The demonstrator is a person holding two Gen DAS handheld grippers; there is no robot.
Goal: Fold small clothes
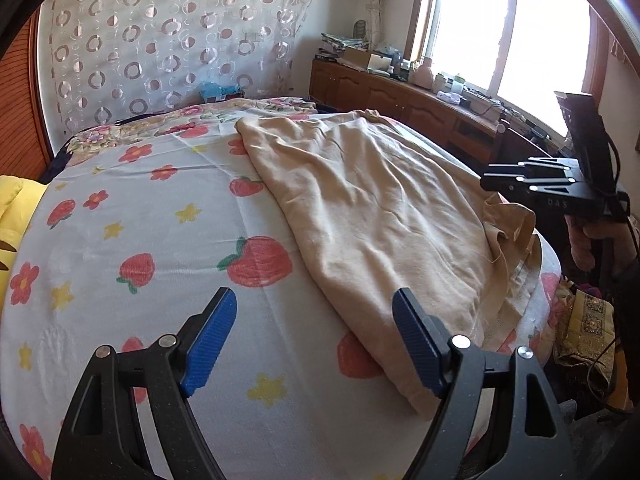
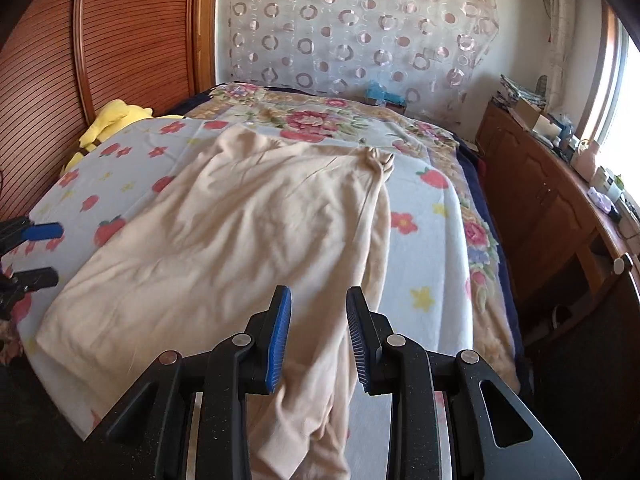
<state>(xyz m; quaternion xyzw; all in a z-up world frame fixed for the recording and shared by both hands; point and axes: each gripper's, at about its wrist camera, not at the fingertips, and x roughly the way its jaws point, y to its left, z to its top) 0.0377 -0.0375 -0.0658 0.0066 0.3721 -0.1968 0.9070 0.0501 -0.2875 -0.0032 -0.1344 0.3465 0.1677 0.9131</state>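
Right wrist view: beige knit long-sleeved top (image 2: 224, 224) spread flat on the strawberry-print white bedsheet (image 2: 432, 240), one sleeve (image 2: 320, 412) trailing off the near edge. Right gripper (image 2: 319, 340) part-open above that sleeve, nothing between the blue pads. Left gripper (image 1: 312, 344) spread wide beside the top's hem corner, empty. Probably between folds: next, closing on the dangling sleeve and laying it across the body.

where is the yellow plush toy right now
In the right wrist view the yellow plush toy lies at the bed's far left edge, against the wooden headboard, beside the strawberry blanket.
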